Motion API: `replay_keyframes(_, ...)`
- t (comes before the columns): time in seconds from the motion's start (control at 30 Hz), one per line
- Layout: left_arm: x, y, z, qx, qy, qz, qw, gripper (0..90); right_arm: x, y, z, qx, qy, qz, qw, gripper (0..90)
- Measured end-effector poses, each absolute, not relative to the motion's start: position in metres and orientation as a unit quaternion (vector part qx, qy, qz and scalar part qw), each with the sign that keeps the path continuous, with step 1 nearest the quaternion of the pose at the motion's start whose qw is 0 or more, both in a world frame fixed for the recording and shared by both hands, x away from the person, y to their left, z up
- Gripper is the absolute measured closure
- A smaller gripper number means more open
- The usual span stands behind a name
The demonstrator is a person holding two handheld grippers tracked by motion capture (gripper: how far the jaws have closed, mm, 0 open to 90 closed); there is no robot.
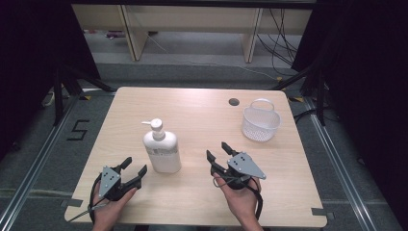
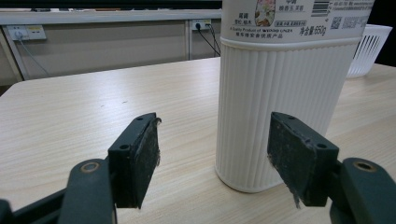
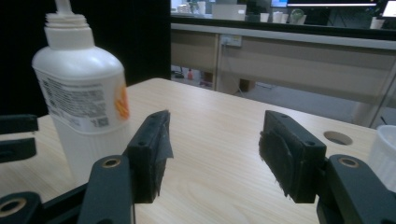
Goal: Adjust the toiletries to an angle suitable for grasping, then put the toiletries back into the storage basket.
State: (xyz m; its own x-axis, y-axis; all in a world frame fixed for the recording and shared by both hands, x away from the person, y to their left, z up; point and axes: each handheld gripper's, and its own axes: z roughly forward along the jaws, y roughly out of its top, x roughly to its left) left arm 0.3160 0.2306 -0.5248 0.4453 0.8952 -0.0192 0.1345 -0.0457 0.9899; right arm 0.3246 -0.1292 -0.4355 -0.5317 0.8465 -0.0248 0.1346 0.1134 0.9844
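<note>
High view: the pump bottle (image 1: pixel 161 148) stands upright, long axis vertical, near the table's (image 1: pixel 202 110) front, just right of the left gripper (image 1: pixel 133 169), which is the nearer one; the right gripper (image 1: pixel 218 150) sits farther off.

Left gripper view: jaws released, bottle ahead, nearer the right pad, untouched.

Right gripper view: jaws apart, empty, bottle off left.

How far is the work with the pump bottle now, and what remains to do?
Nothing looks finished: the pump bottle stands upright on the table, and the white basket sits apart at the far right. In hand: the left claw is open just beside the bottle's base, not touching it; the right claw is open and holds nothing. Left, probably: gripping the bottle and whatever follows.
</note>
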Motion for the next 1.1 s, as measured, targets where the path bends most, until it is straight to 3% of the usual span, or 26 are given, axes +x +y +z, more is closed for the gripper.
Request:
replay_keyframes(0.23, 0.316, 0.230, -0.525, 0.639, 0.404, 0.343, 0.558, 31.9, 0.324, -0.107, -0.430, 0.354, 0.674, 0.577, 0.295, 42.1)
replay_keyframes(1.1, 0.316, 0.229, -0.525, 0.636, 0.408, 0.345, 0.557, 30.4, 0.321, -0.060, -0.411, 0.326, 0.674, 0.601, 0.280, 40.7)
